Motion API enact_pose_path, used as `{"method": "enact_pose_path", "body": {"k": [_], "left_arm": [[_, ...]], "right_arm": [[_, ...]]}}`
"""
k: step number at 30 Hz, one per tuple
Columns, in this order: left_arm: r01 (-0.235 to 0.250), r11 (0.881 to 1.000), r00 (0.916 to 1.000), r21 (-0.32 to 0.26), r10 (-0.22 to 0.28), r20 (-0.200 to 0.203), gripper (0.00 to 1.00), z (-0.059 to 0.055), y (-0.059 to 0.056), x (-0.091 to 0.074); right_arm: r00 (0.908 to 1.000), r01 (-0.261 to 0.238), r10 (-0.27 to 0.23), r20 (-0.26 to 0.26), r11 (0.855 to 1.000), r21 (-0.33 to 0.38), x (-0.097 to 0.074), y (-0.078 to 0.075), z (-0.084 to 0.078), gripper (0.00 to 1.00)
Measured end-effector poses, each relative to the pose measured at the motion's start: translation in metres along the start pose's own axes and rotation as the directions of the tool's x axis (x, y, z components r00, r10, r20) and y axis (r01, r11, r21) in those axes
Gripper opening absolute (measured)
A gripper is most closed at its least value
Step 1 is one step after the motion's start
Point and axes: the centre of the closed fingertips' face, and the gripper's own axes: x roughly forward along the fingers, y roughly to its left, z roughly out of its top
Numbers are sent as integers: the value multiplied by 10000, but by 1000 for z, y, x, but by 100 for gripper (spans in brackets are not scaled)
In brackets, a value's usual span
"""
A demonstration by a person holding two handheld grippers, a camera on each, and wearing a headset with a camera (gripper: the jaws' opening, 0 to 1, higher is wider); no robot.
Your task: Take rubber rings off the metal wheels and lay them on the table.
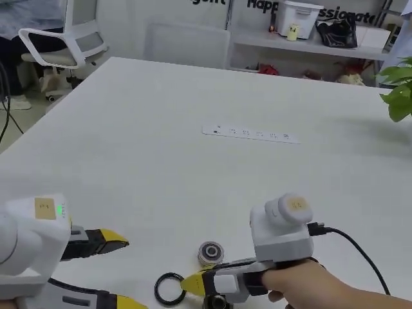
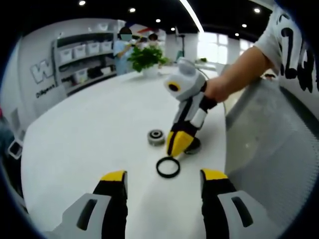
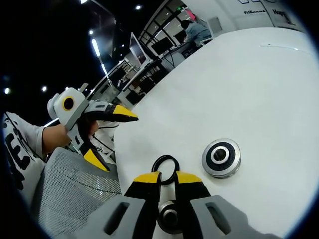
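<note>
A black rubber ring (image 1: 169, 288) lies flat on the white table (image 1: 193, 161), loose from any wheel. A bare metal wheel (image 1: 210, 252) lies just behind it. My right gripper (image 1: 193, 282) points left at the ring with its jaws drawn together, nothing visibly gripped. In the right gripper view the ring (image 3: 165, 164) sits right at the tips of that gripper (image 3: 167, 178). A second wheel (image 3: 169, 216) lies under the right gripper's fingers, and the bare wheel (image 3: 221, 157) is to the right. My left gripper (image 2: 164, 177) stands open, short of the ring (image 2: 168, 167).
A white power strip (image 1: 251, 134) lies mid-table. The table's near edge runs just below both grippers. An office chair (image 1: 71, 42) stands at the far left, shelves with boxes (image 1: 302, 19) at the back, and a green plant (image 1: 400, 90) at the right edge.
</note>
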Motion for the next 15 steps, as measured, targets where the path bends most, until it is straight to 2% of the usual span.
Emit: {"method": "enact_pose_path", "body": {"k": [15], "left_arm": [[-11, 10000, 10000, 63, 11, 67, 60, 6, 1, -2]], "right_arm": [[9996, 68, -55, 294, 9990, -440, -12, 7, 10, 15]]}}
